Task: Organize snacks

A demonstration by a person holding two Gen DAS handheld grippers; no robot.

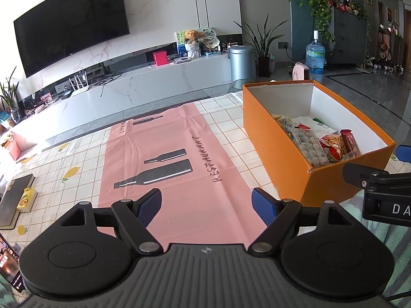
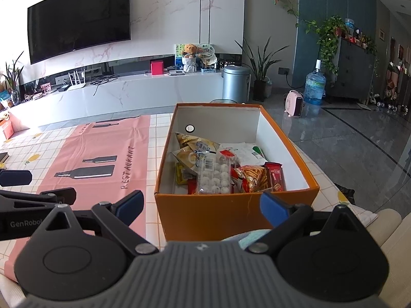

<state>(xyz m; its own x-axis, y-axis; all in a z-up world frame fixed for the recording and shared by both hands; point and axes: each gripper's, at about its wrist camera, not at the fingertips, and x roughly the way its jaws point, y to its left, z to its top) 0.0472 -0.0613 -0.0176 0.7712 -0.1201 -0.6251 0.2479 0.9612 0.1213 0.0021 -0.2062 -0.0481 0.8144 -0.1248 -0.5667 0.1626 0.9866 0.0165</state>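
An orange cardboard box (image 1: 272,143) (image 2: 231,213) stands on the table with several snack packs inside: a clear tray of white balls (image 2: 213,177) (image 1: 310,146), a bag of orange sticks (image 2: 253,178), a red bar (image 2: 276,177) and yellow bags (image 2: 197,145). My left gripper (image 1: 206,206) is open and empty over the pink mat (image 1: 174,154), left of the box. My right gripper (image 2: 201,206) is open and empty, just in front of the box's near wall.
A checked tablecloth (image 1: 226,128) covers the table. A book and a yellow carton (image 1: 25,199) lie at the left edge, with a phone (image 1: 10,264) at the near left. Beyond the table stand a TV unit, a metal bin (image 2: 235,83) and a water bottle.
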